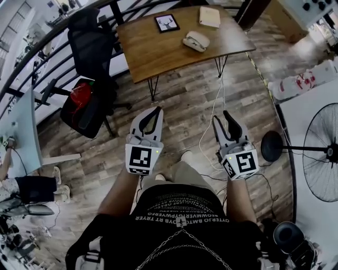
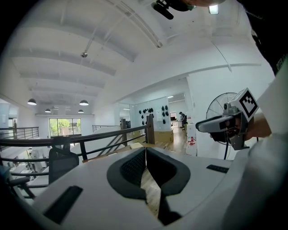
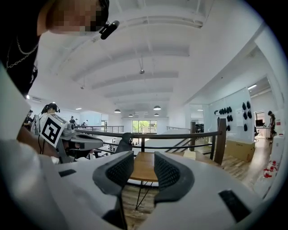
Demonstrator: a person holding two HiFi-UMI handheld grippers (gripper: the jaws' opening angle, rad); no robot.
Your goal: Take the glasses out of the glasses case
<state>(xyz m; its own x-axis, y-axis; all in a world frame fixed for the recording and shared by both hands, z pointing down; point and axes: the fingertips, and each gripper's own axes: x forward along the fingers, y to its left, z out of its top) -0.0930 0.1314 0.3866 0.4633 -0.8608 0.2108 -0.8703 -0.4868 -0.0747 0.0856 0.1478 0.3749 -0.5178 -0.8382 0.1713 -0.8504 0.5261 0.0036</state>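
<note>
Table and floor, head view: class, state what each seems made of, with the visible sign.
Table: apparently wood, matt brown top with streaky grain; thin dark legs, probably metal. Floor: grey-brown planks with seams, wood or laminate, cannot tell.

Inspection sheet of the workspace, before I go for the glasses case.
Surface: wooden table, ahead, apart from both grippers.
Job's things: white glasses case on the table, looks closed; glasses not seen.
Clutter: framed picture, beige box.
Grippers: left gripper shut, empty; right gripper open, empty.
Cables: white cable over the floor.
Surroundings: office chair, fan.
</note>
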